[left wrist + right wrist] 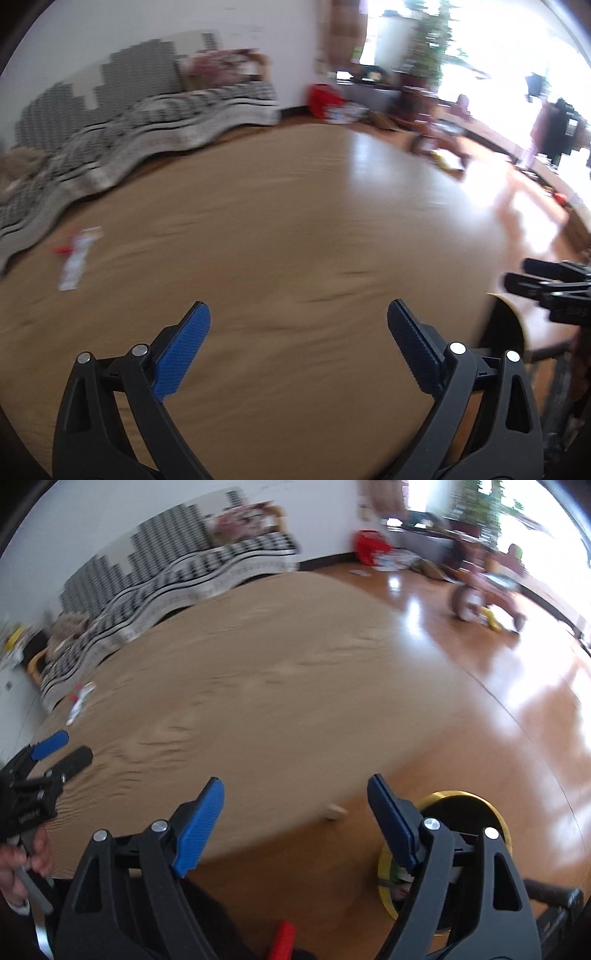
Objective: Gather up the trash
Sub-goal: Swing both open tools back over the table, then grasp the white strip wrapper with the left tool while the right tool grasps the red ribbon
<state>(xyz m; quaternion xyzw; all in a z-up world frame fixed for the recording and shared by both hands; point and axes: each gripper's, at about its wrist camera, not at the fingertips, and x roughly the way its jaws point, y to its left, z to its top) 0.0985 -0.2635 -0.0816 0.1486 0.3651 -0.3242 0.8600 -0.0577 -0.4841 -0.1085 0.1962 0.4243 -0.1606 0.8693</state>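
Note:
A white paper wrapper [78, 258] with a small red scrap [62, 250] beside it lies on the tan table [277, 240] at the far left; it also shows in the right wrist view [79, 701]. My left gripper [298, 317] is open and empty above the table's near side. My right gripper [295, 790] is open and empty, above the table's edge. A black bin with a yellow rim [461, 805] stands on the floor under the right gripper, with some trash inside. The views are blurred.
A sofa with a checked black-and-white cover [147, 122] runs behind the table. A child's tricycle [484, 594] and scattered items stand on the shiny wood floor [498, 701] to the right. A red bag [321, 99] sits by the wall.

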